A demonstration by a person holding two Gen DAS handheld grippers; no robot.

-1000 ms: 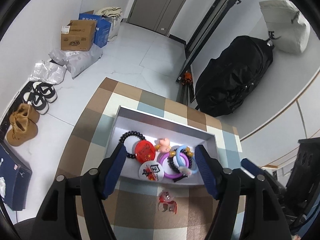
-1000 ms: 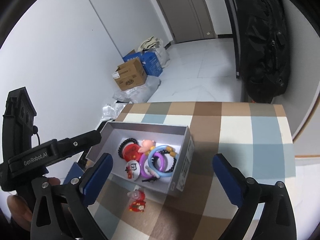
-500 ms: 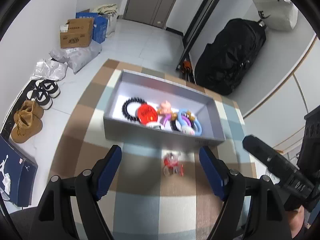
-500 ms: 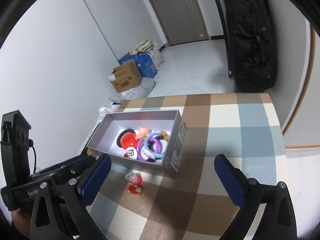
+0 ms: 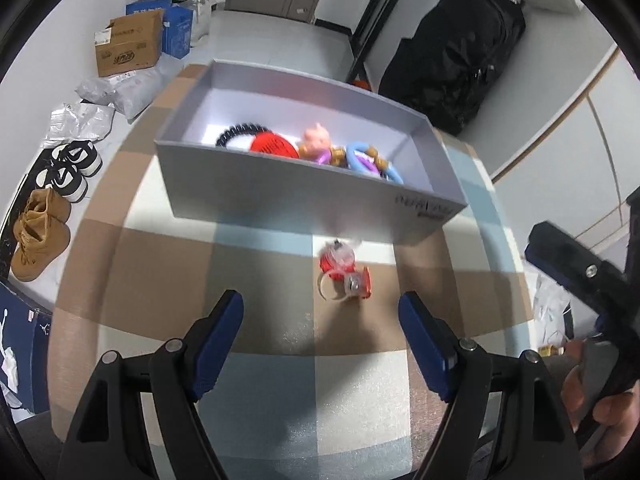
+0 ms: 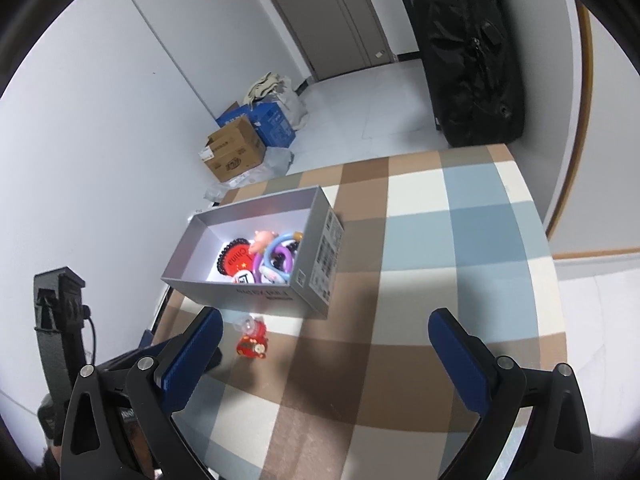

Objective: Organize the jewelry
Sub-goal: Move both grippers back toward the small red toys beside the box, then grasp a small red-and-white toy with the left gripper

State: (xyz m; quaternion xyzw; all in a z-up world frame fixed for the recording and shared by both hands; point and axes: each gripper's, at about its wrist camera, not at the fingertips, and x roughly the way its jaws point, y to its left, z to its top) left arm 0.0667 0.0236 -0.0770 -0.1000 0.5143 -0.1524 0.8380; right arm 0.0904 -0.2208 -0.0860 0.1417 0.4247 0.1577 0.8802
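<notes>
A grey open box [image 5: 280,196] [image 6: 256,292] stands on the checked table and holds a black bead bracelet [image 5: 236,132], a red round badge [image 5: 274,146], a pink pig figure [image 5: 316,142] and blue and purple rings [image 5: 366,160] [image 6: 276,256]. A red and clear ring trinket [image 5: 344,272] [image 6: 252,338] lies on the table in front of the box. My left gripper [image 5: 320,332] is open and empty, just short of the trinket. My right gripper [image 6: 324,356] is open and empty, to the right of the trinket.
The checked tablecloth [image 6: 440,280] covers the table. A black bag [image 5: 452,56] [image 6: 468,48] leans on the wall behind. Cardboard boxes [image 5: 128,44] [image 6: 234,152] and shoes [image 5: 40,232] sit on the floor to the left.
My left gripper has pulled back from over the box and come down close in front of the red trinket. My right gripper has drawn back and risen a little. Both stay open.
</notes>
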